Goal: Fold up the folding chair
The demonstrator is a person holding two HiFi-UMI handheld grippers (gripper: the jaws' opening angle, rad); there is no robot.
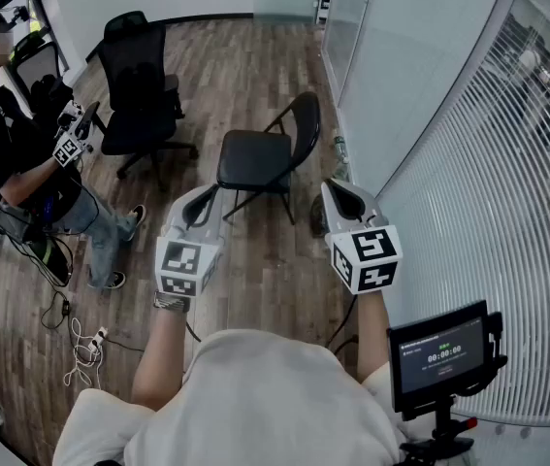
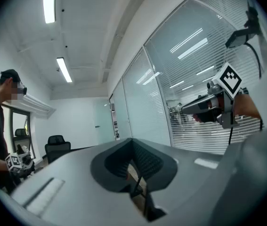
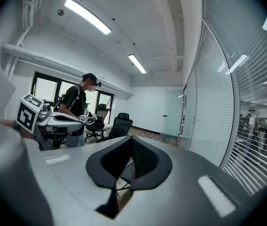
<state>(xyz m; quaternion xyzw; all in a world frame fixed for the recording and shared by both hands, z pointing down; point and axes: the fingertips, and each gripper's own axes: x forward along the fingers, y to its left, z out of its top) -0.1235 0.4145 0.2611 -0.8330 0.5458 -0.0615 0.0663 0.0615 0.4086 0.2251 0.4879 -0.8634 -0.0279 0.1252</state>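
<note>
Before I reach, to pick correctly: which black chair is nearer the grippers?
The thin-legged folding chair straight ahead; the wheeled office chair stands farther off, left.

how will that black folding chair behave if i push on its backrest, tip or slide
The chair is probably light for its size, given the thin tube legs, so a push high on the backrest may tip it rather than slide it. The frame looks rigid, but the seat likely pivots up when lifted. On the smooth wood floor its feet could skid.
</note>
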